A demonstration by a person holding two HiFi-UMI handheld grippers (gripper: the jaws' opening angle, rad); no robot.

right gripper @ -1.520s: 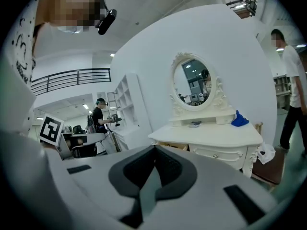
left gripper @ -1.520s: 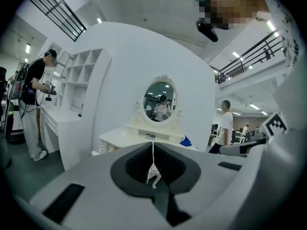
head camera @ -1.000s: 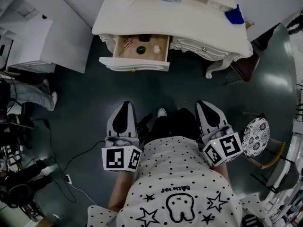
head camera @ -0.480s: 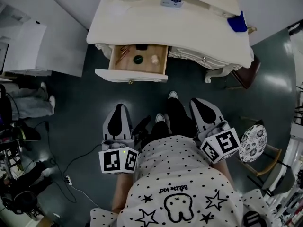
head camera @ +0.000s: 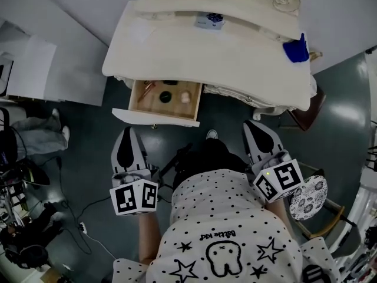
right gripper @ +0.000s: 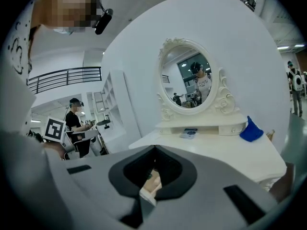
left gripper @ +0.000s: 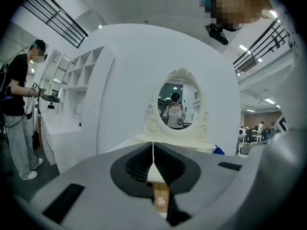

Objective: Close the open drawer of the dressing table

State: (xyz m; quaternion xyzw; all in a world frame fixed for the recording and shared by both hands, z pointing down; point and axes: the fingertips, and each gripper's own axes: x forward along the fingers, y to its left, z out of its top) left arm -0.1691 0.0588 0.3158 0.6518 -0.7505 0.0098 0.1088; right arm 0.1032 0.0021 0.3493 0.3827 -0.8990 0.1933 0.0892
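The cream dressing table (head camera: 235, 52) stands ahead, and its left drawer (head camera: 154, 117) is pulled out. The wooden inside holds a dark round thing (head camera: 165, 97), a pink thing (head camera: 185, 98) and a copper-coloured piece. My left gripper (head camera: 126, 130) is shut and empty. It is just short of the drawer front and a little left of its middle. In the left gripper view the drawer (left gripper: 160, 195) shows through the gap under the closed jaws (left gripper: 153, 150). My right gripper (head camera: 253, 124) is also shut and empty, apart from the table's right front edge.
A blue cloth (head camera: 295, 50) and a small box (head camera: 209, 20) lie on the tabletop below an oval mirror (left gripper: 178, 104). A patterned stool (head camera: 305, 196) is at my right, a brown chair (head camera: 306, 108) by the table leg. White shelving (head camera: 35, 63), people and floor cables are left.
I have walked toward the table, so the drawer is nearer. Both grippers moved forward. The left one shifted left to just in front of the drawer front. Both stay shut.
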